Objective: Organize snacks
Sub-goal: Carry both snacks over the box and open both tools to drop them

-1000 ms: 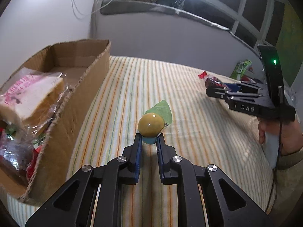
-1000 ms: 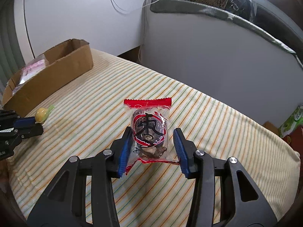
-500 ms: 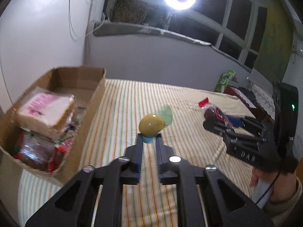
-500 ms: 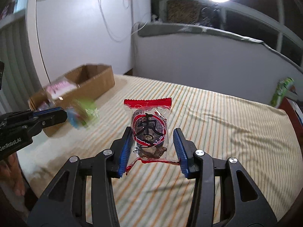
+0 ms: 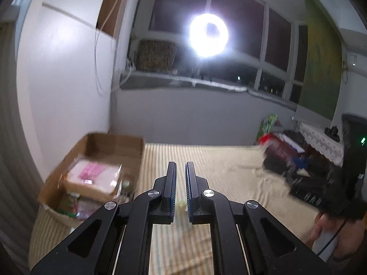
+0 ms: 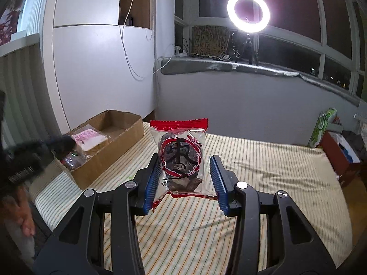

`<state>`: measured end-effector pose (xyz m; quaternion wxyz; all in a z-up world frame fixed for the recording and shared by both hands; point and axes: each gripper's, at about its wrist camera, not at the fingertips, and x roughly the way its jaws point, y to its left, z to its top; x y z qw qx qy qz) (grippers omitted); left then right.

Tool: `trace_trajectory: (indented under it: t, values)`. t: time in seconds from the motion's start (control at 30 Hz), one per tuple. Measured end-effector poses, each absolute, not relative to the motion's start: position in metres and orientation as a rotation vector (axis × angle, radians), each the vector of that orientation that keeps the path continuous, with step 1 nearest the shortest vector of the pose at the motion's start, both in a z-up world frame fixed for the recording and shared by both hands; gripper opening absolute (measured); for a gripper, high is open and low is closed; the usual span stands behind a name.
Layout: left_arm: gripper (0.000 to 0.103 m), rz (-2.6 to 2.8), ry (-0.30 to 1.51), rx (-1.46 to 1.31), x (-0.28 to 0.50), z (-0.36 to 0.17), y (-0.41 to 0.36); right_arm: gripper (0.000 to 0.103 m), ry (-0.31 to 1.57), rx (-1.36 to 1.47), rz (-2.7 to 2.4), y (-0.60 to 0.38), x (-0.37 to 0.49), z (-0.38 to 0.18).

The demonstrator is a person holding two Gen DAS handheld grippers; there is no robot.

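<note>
My right gripper (image 6: pixel 185 162) is shut on a clear packet of dark dried fruit with a red top (image 6: pixel 181 151), held upright above the striped bed. My left gripper (image 5: pixel 180 171) has its jaws almost together with nothing between the tips; a pale green scrap (image 5: pixel 181 202) shows low in the gap, too blurred to name. The cardboard box (image 5: pixel 96 176) stands at the left of the bed with a pink-labelled bread pack (image 5: pixel 94 178) and other packets in it. It also shows in the right wrist view (image 6: pixel 107 146). The left gripper (image 6: pixel 39 153) is blurred over the box's near end.
The striped bed cover (image 6: pixel 263 183) fills the middle. A red box and a green bag (image 6: pixel 323 126) stand beyond the bed's right side. A wall, a window ledge and a ring light (image 6: pixel 248 11) are behind.
The yellow round snack with the green wrapper is gone from my left gripper's tips. The left gripper has swung up and toward the box. The right gripper has risen with its packet.
</note>
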<state>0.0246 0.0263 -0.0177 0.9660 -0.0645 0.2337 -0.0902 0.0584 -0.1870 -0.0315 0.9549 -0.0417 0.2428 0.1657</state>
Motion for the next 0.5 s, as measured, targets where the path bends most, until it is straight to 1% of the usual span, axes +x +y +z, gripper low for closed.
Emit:
trace_trajectory:
  t: [0.03, 0.07, 0.1, 0.13, 0.27, 0.4, 0.43, 0.47, 0.5]
  values:
    - [0.012, -0.173, 0.498, -0.130, 0.027, -0.024, 0.026, 0.046, 0.500, -0.073, 0.344, -0.189, 0.057, -0.038]
    - [0.029, -0.159, 0.540, -0.125, 0.031, -0.034, 0.024, 0.046, 0.511, -0.061, 0.352, -0.191, 0.057, -0.046]
    - [0.043, -0.156, 0.579, -0.127, 0.036, -0.044, 0.021, 0.046, 0.529, -0.045, 0.365, -0.194, 0.058, -0.056]
    - [0.045, -0.174, 0.623, -0.129, 0.042, -0.056, 0.013, 0.046, 0.539, -0.038, 0.372, -0.196, 0.060, -0.062]
    - [0.046, -0.152, 0.743, -0.014, 0.078, -0.094, -0.032, 0.046, 0.564, -0.013, 0.380, -0.211, 0.064, -0.082]
    - [0.046, -0.094, 0.875, -0.038, 0.133, -0.129, -0.045, 0.046, 0.568, 0.004, 0.362, -0.231, 0.065, -0.090]
    - [0.046, -0.095, 0.870, -0.051, 0.136, -0.129, -0.044, 0.046, 0.569, 0.007, 0.358, -0.234, 0.066, -0.091]
    - [0.043, -0.110, 0.865, -0.068, 0.141, -0.127, -0.042, 0.046, 0.569, 0.011, 0.356, -0.236, 0.066, -0.092]
    - [0.027, -0.133, 0.860, -0.077, 0.145, -0.125, -0.042, 0.046, 0.567, 0.015, 0.354, -0.238, 0.066, -0.093]
